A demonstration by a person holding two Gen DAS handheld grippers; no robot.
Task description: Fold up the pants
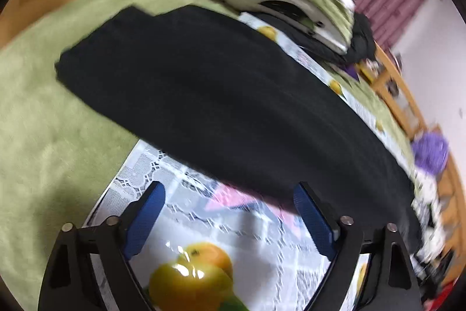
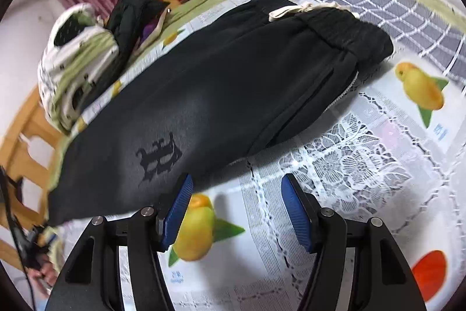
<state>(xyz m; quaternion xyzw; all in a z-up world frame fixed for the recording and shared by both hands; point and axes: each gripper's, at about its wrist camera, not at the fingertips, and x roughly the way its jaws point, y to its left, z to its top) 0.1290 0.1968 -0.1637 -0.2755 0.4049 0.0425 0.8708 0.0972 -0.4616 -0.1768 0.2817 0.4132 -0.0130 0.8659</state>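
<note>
One rolled quilt [image 2: 78, 60] lies just beside the pants [image 2: 218, 95], possibly touching.

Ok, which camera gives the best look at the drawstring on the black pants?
The right wrist view: the cream drawstring lies sharp on the waistband of the black pants. The left wrist view shows only blurred dark cloth, no drawstring.

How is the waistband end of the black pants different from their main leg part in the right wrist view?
The waistband end is gathered and ribbed, with a cream drawstring lying on it; the leg part is smooth and flat. The leg part carries a dark printed emblem; the waistband end shows none. Both are black and lie on the fruit-print table cover.
</note>
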